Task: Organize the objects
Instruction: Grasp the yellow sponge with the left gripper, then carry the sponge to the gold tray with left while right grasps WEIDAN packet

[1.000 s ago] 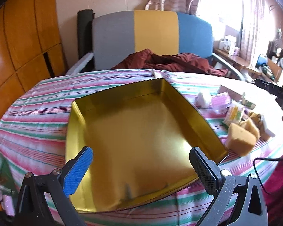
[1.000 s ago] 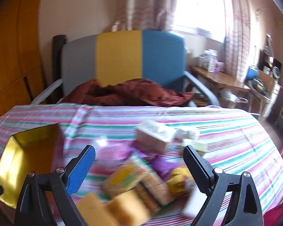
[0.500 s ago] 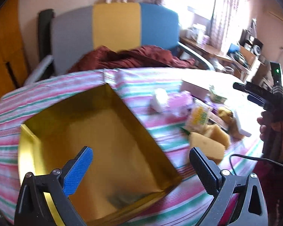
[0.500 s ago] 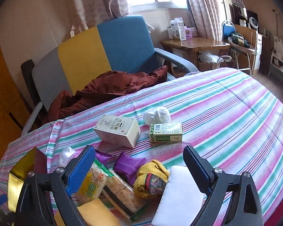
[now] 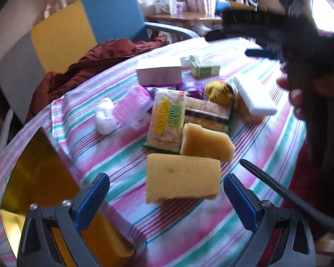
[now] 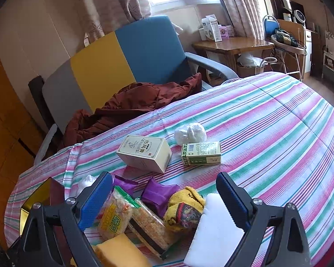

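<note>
A gold tin box [image 5: 40, 178] lies open at the left on the striped tablecloth [image 5: 267, 146]; its corner shows in the right wrist view [image 6: 42, 195]. To its right lies a pile: two yellow sponges [image 5: 180, 178], snack packets [image 5: 167, 120], a white sponge [image 5: 253, 95], a yellow cloth [image 6: 184, 209], purple packets [image 6: 158, 193], a cream carton [image 6: 144, 153] and a green carton [image 6: 200, 153]. My left gripper [image 5: 167, 198] is open and empty just before the near sponge. My right gripper [image 6: 164, 198] is open and empty above the pile.
A grey, yellow and blue armchair [image 6: 122, 62] with a brown jacket [image 6: 133, 102] stands behind the table. A white plastic wad [image 6: 190, 133] lies by the cartons, another [image 5: 104, 115] near a pink packet [image 5: 133, 106]. A wooden side table [image 6: 231, 44] stands at the back right.
My left gripper has swung right from over the gold tin to the sponges. My right gripper has tilted down and moved slightly closer to the pile.
</note>
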Demonstrator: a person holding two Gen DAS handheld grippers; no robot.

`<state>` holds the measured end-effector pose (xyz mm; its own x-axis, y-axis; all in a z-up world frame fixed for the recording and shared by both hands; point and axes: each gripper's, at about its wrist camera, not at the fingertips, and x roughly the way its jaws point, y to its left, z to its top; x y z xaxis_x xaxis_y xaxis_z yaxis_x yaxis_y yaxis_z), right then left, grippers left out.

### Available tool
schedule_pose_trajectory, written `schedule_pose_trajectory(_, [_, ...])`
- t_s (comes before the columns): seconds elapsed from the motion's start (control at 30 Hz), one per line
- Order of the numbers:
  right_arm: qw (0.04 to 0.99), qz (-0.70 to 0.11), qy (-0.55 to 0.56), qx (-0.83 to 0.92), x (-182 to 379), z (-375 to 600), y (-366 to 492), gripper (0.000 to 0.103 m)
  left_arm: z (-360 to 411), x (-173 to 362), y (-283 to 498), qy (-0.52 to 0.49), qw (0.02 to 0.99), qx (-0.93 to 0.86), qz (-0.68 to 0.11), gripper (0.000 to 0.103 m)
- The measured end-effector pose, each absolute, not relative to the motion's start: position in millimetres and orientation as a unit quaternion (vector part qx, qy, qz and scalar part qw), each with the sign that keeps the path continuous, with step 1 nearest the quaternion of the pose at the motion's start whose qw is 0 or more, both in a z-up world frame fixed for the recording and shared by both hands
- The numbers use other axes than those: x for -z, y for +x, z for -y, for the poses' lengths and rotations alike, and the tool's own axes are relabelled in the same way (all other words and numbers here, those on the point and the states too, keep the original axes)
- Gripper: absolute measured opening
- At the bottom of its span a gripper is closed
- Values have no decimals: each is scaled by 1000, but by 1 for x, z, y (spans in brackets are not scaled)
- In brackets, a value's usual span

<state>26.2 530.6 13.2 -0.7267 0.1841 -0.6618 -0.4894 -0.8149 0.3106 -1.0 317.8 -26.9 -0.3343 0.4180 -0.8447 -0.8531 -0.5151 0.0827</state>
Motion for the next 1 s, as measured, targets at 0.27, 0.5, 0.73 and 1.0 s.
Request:
schedule_pose_trajectory(0.27, [142, -230, -338, -902, -12, -519, 17, 96, -323, 45, -8, -442, 422, -756, -236, 74])
schedule_pose_trajectory(0.5, [106, -195, -377, -899, -3, -498, 4, 94, -292, 26, 1, -427, 436, -766, -201, 73])
schedule_pose_trajectory(0.73, [89, -119, -426, -892, 12, -465, -12, 92, -252, -1, 6, -412, 447, -781, -145, 73])
schedule_pose_trajectory(1.0, [56, -228, -473, -849, 36, -433, -16, 87, -194, -29, 1, -391, 423, -813, -85, 74])
